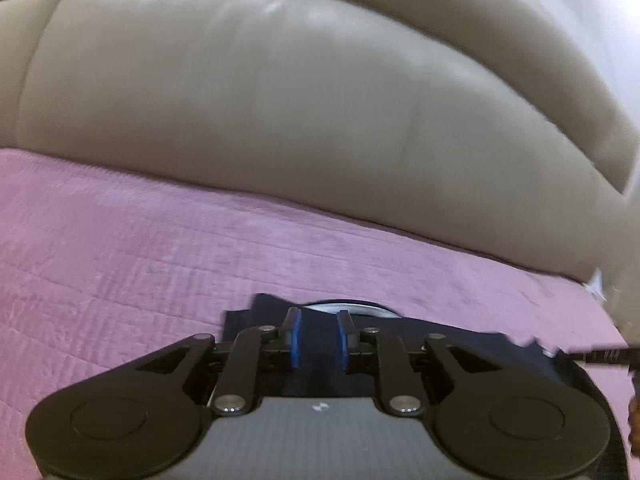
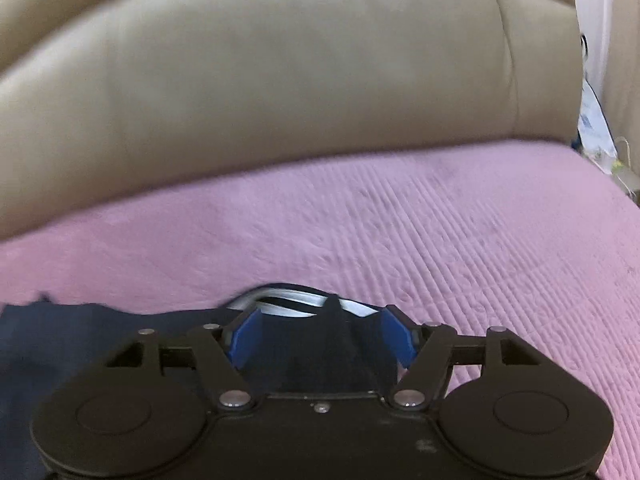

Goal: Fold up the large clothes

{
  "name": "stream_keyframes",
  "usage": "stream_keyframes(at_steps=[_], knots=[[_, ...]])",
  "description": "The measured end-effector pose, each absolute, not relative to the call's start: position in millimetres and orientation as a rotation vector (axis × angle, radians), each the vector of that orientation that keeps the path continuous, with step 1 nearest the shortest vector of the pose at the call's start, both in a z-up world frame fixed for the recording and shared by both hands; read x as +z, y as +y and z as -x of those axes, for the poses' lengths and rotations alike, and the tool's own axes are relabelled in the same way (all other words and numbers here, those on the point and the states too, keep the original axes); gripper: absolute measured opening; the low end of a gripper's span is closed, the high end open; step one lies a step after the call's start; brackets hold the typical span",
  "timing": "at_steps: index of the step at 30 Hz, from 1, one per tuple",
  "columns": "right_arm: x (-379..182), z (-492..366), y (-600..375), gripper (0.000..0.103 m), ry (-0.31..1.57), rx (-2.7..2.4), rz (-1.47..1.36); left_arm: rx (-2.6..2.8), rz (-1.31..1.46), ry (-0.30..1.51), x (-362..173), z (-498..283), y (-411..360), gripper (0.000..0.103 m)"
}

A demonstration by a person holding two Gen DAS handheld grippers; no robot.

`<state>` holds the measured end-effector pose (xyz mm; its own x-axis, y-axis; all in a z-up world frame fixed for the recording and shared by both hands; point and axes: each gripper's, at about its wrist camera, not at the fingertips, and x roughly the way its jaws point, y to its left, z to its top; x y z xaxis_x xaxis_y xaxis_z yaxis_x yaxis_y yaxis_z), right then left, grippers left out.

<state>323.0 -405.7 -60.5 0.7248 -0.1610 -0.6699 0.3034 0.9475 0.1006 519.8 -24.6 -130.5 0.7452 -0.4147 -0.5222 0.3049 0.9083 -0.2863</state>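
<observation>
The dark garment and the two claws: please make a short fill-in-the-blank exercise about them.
1. The dark garment lies on a ____ quilted cover.
2. Behind the cover stands a ____ leather sofa back.
3. The right claw stands ____ than the left claw.

Missing words: pink; beige; wider

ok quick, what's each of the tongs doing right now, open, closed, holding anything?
Left tongs: slightly open above the dark garment, gripping nothing.
Right tongs: wide open, the dark garment between the pads but not pinched.
</observation>
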Motion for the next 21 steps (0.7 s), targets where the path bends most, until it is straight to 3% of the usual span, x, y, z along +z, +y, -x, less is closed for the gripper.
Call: stream_keyframes(at_steps=[2,3,4,6,10,14,18,20,21], knots=[[-59,-312,-382,0.072,0.748,-0.203,-0.165,-0.445,0.161,0.594,-121,-503,-39,0.020],[-62,-305,-368,0.054,0.762,-0.170,-0.136,-0.471,0.153,0.594,-119,-491,-46,0.019],[-68,-300,-351,0.028,0.782,-0.135,-0.102,-0.495,0.150,0.598,-120,-484,-52,0.019],[-82,-295,-332,0.015,0.817,-0.101,-0.086,-0.538,0.156,0.619,-127,-464,-67,0.019],[-132,-308,-318,0.014,0.904,-0.093,-0.087,-0.485,0.142,0.684,-161,-442,-92,0.013],[-136,-316,-353,0.008,0.908,-0.123,-0.368,-0.314,0.178,0.760,-197,-449,-86,0.009],[-132,-316,-354,0.005,0.918,-0.115,-0.354,-0.314,0.379,0.834,-203,-465,-61,0.003],[-122,-309,-350,0.014,0.925,-0.128,-0.349,-0.331,0.349,0.844,-195,-462,-60,0.003],[-117,-304,-348,0.032,0.918,-0.137,-0.350,-0.345,0.329,0.834,-188,-456,-59,0.005]])
